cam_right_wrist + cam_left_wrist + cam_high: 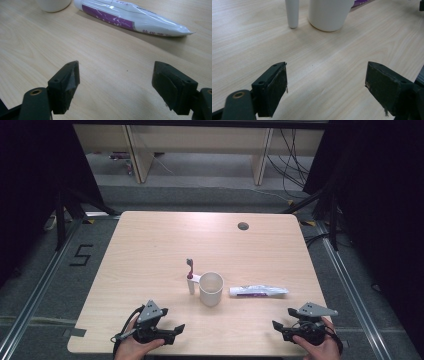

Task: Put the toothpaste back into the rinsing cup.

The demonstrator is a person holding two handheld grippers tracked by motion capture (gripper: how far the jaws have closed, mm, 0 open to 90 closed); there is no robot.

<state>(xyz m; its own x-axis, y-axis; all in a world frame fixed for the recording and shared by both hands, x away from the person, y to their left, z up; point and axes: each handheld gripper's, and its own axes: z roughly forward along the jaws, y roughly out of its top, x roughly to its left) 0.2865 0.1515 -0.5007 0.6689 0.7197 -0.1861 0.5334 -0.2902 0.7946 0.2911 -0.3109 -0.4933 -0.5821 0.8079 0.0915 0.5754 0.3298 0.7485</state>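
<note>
A white cup (211, 288) stands near the middle of the wooden table (150, 250). A toothbrush (190, 276) with a white handle and a pink neck stands upright against the cup's left side. A white and purple toothpaste tube (258, 291) lies flat to the cup's right. My left gripper (179, 333) rests near the front edge, left of the cup, open and empty. In the left gripper view the cup (328, 13) and the toothbrush handle (292, 12) stand beyond the jaws. My right gripper (276, 328) is open and empty at the front right, and the tube (130, 17) lies beyond its jaws.
A round cable hole (243, 226) sits near the table's far edge. Black frame legs and cables stand on the floor behind and beside the table. A floor marking "5" (81, 255) lies to the left. Bare wood surrounds the three objects.
</note>
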